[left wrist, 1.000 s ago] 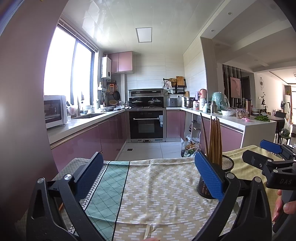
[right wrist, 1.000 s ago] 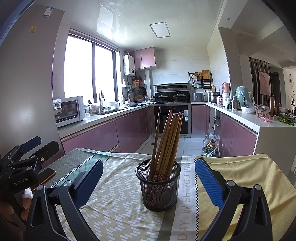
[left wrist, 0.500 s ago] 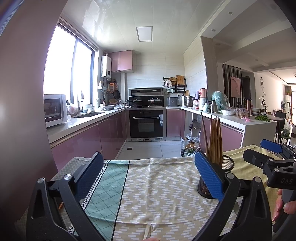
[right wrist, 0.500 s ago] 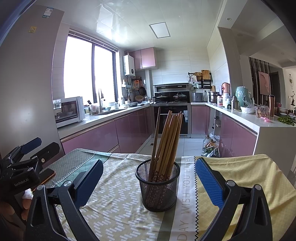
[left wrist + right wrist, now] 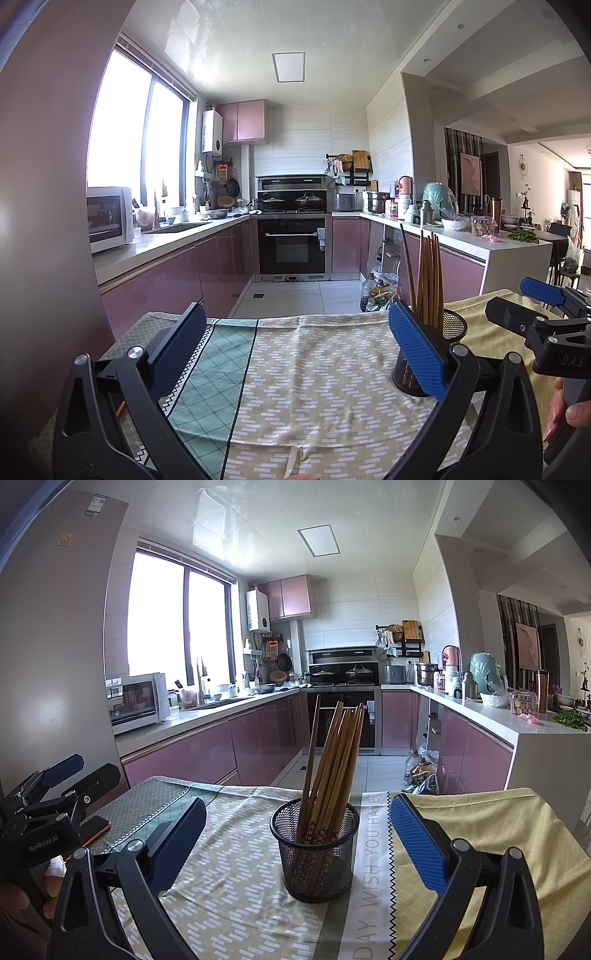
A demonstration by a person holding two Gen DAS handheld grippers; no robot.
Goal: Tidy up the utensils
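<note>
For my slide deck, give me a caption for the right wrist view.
Open right gripper faces a mesh holder of wooden chopsticks on a patterned tablecloth.

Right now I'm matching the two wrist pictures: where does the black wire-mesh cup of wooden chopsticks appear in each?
Left wrist view: the black wire-mesh cup stands right of centre, partly hidden behind the left gripper's right finger.
Right wrist view: the cup stands at centre, between the right gripper's open fingers.
Shared landmark: the black built-in oven.
</note>
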